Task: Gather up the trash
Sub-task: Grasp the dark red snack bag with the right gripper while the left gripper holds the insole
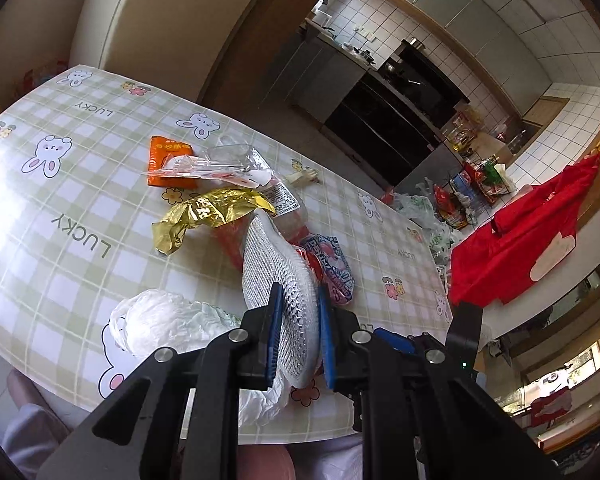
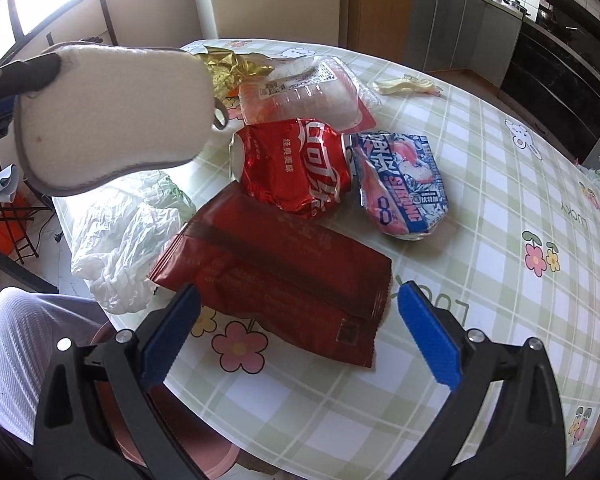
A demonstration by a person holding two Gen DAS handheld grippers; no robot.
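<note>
The left claw (image 1: 298, 316) is squeezed tight on a white sponge pad (image 1: 278, 280) and holds it up in the air above the table (image 1: 80, 184). The right claw (image 2: 296, 332) is wide open with nothing in it, over a dark red wrapper (image 2: 276, 272). At 12 o'clock from the wrapper lies a crushed red can (image 2: 296, 168). At 2 o'clock lies a blue can (image 2: 404, 188). At 9 o'clock lies a white plastic bag (image 2: 116, 236).
</note>
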